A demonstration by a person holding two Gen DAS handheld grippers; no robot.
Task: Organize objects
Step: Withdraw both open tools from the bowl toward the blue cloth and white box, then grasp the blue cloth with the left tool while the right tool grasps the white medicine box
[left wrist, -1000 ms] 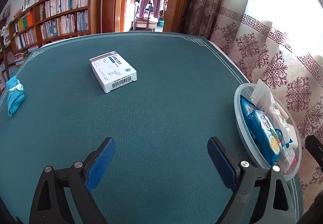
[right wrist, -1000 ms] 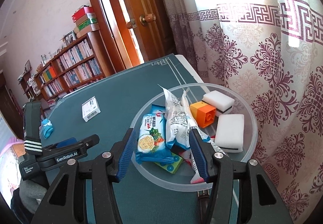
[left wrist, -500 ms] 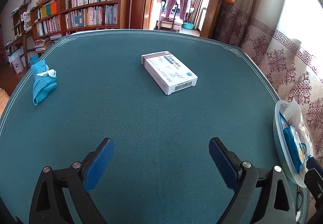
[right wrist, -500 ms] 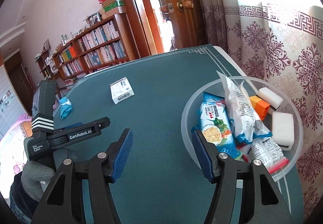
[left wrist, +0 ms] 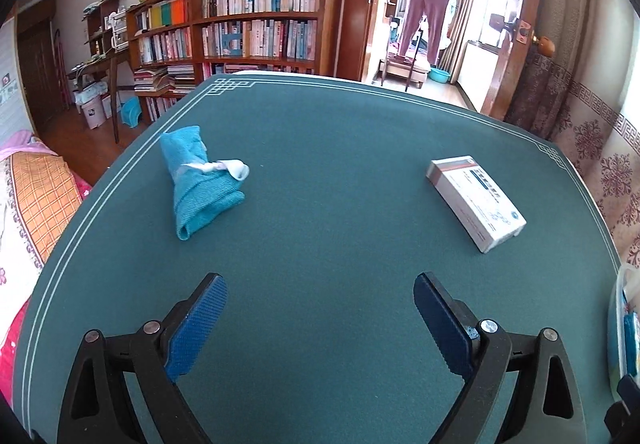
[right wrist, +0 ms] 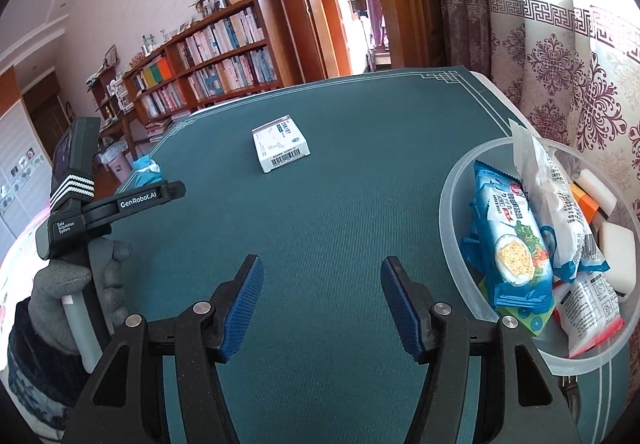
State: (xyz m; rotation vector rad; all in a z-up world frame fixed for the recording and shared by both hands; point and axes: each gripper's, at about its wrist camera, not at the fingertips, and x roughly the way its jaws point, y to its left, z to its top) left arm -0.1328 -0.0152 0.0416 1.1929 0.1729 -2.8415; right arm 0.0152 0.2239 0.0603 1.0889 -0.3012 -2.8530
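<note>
A white box point(left wrist: 476, 202) lies on the green table point(left wrist: 320, 172), ahead and right of my left gripper point(left wrist: 320, 308), which is open and empty. A rolled blue cloth point(left wrist: 198, 186) lies ahead and left of it. In the right wrist view the box point(right wrist: 281, 143) is straight ahead and the cloth point(right wrist: 147, 169) is at the far left edge. My right gripper point(right wrist: 322, 300) is open and empty. A clear round tub point(right wrist: 460, 180) on its right holds snack packets point(right wrist: 508, 240), white sponges point(right wrist: 618, 240) and an orange block point(right wrist: 584, 198).
The tub's rim point(left wrist: 614, 316) shows at the right edge of the left wrist view. The gloved hand holding the left gripper point(right wrist: 80, 264) is at the left of the right wrist view. Bookshelves point(left wrist: 248, 24), a door and curtains point(right wrist: 560, 64) surround the table.
The left gripper has swung left: the box slid to the right of its view and the cloth came toward the centre. The right gripper has turned left off the tub toward the box.
</note>
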